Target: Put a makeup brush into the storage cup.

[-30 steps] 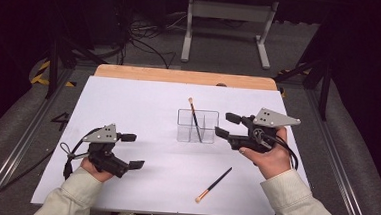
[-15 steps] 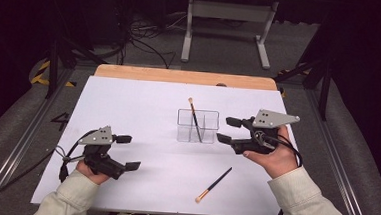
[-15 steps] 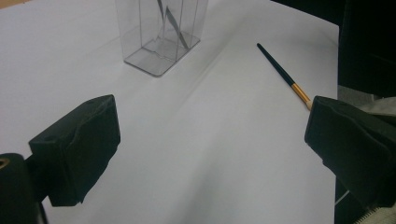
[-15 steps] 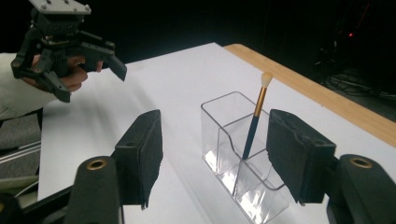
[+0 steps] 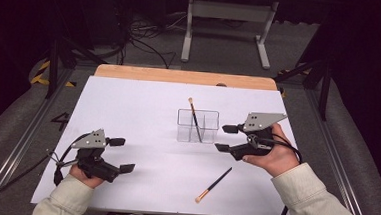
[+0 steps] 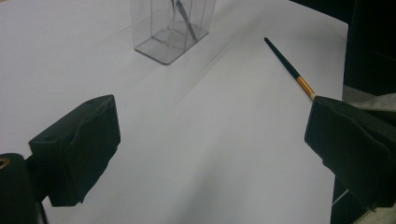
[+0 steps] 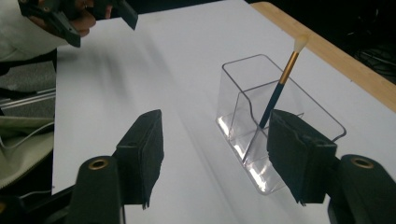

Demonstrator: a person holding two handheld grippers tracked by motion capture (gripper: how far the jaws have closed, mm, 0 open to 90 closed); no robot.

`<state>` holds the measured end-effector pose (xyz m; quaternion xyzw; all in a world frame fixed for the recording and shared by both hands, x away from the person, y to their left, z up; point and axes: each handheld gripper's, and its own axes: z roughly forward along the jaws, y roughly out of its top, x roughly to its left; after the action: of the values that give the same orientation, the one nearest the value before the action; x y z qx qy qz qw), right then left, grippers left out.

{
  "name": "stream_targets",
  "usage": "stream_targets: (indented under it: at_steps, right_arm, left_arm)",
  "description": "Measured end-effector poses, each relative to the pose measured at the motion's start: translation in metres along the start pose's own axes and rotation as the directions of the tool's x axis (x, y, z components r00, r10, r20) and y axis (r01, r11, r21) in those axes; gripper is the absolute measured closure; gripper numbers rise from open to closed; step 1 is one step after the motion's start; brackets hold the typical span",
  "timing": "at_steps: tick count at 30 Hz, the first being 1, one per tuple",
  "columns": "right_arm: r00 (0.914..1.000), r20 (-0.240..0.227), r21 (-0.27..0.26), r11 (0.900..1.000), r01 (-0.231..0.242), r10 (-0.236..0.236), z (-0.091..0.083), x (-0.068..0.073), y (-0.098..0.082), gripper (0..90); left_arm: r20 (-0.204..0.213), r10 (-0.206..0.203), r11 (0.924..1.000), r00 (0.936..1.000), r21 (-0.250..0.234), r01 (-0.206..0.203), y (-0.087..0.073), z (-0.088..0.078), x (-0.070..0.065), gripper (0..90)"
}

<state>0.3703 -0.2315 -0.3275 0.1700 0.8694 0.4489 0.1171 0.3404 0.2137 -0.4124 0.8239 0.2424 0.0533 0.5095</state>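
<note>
Gaping wide and empty, the right gripper's [image 5: 228, 138] jaws sit just beside the holder [image 5: 198, 126] at mid-frame; a careless nudge could tip it and its brush [image 5: 194, 119]. Left gripper [image 5: 120, 155], lower left, is also open; the loose brush [image 5: 214, 184] could roll.

Overhead light falls evenly on the white sheet [image 5: 143, 114]; surroundings are dark. Soft shadows lie beneath both grippers. Near jaws blur; glare marks the clear holder [image 7: 261, 140] at 6 o'clock.
</note>
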Motion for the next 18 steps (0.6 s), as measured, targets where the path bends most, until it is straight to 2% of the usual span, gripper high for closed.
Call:
stream_targets:
  at_steps: [7,10,13,18]
  right_arm:
    - [0.9994,-0.027,0.042,0.999,0.024,-0.023,0.004,0.002,-0.001,36.4]
    - [0.9989,-0.040,0.052,0.998,0.025,-0.023,0.006,0.002,-0.001,36.4]
    - [0.9971,-0.071,0.072,0.997,0.034,-0.029,0.010,0.003,-0.002,36.7]
    - [0.9958,-0.087,0.082,0.996,0.035,-0.028,0.013,0.004,-0.001,36.4]
  left_arm:
    - [-0.023,-0.003,1.0000,0.9997,0.000,0.003,-0.004,-0.005,-0.001,3.8]
    - [-0.030,-0.005,1.0000,0.9995,-0.007,0.005,-0.005,-0.008,-0.001,3.7]
    - [-0.033,-0.008,0.9999,0.9994,-0.013,0.007,-0.006,-0.010,-0.002,3.7]
    - [-0.039,-0.011,0.9998,0.9992,-0.015,0.010,-0.007,-0.011,-0.002,3.7]
